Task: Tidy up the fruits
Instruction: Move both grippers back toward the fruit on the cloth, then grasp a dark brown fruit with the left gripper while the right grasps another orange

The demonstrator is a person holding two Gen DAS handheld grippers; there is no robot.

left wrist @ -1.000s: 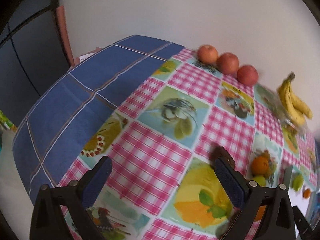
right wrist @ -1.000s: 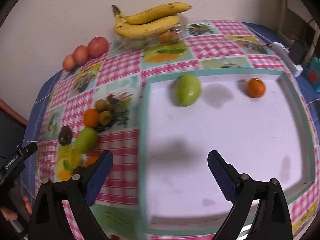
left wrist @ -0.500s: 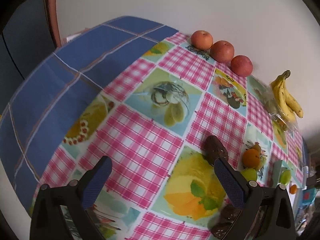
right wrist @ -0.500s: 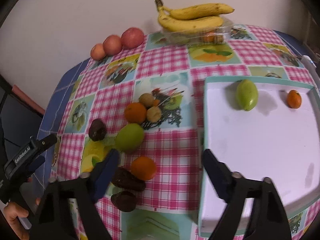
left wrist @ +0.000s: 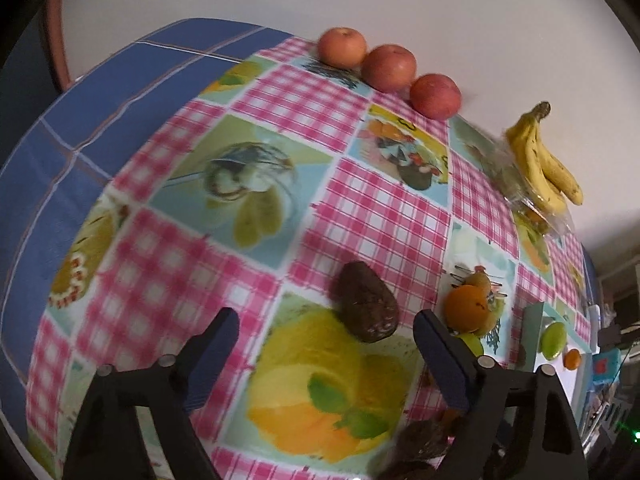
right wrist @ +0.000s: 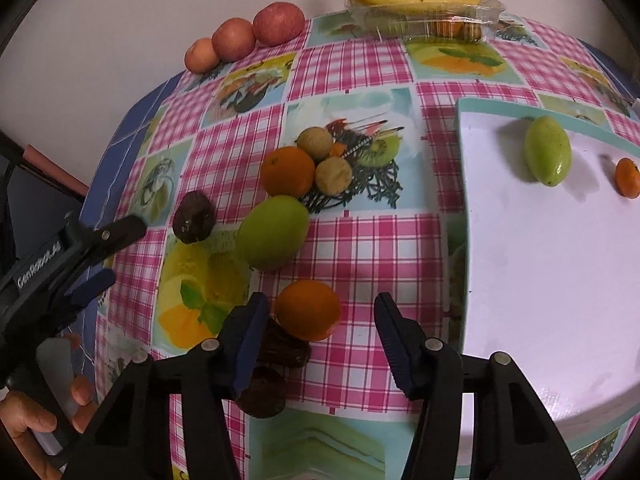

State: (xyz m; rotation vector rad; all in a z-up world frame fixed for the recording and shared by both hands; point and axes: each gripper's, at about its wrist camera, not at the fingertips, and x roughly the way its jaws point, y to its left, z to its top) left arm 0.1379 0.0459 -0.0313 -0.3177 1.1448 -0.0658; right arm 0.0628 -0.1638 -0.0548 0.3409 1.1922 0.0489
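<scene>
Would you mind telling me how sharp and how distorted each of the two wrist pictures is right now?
Left wrist view: strong fisheye bulge, dark corners; the tablecloth at left smears with motion blur, while the dark avocado stays fairly crisp. Right wrist view: the same barrel bend, sharper overall; the orange ahead of the fingers reads clearly, and soft shadows lie on the white tray.

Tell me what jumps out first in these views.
The loud pink-checked tablecloth with fruit scattered on it: a round orange between the right gripper fingers, whose jaws have just been closing. A white teal-rimmed tray at right holds a green mango.
</scene>
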